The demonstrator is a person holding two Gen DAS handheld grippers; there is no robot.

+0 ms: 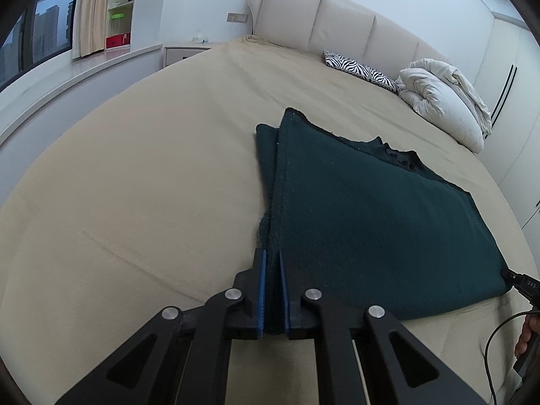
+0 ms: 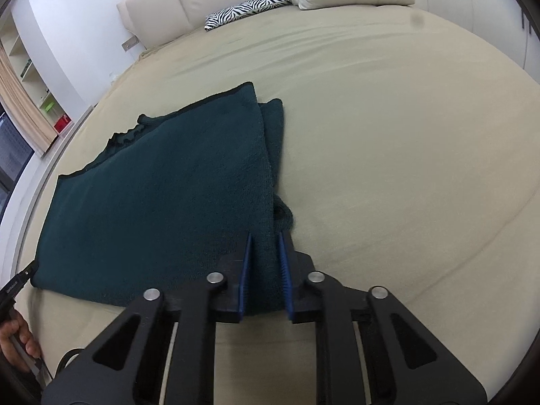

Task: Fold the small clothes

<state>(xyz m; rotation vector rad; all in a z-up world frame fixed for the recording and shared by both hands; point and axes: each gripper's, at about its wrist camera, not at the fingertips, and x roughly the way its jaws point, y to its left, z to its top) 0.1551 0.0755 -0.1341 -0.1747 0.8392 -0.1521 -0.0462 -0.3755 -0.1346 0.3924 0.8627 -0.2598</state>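
A dark green knitted sweater (image 1: 364,216) lies flat on the beige bed, its sides folded in; it also shows in the right wrist view (image 2: 162,195). My left gripper (image 1: 272,256) is shut on the sweater's near left corner, cloth pinched between the blue pads. My right gripper (image 2: 265,239) is shut on the near right corner, with a thick fold of cloth between its fingers. The right gripper's tip (image 1: 516,281) shows at the sweater's right corner in the left wrist view, and the left gripper's tip (image 2: 20,278) shows at the left corner in the right wrist view.
The beige bed sheet (image 1: 152,185) stretches wide around the sweater. A zebra-print cushion (image 1: 361,71) and a folded white duvet (image 1: 445,101) lie by the padded headboard (image 1: 337,23). A window ledge (image 1: 50,81) runs along the left. A wardrobe (image 1: 513,77) stands on the right.
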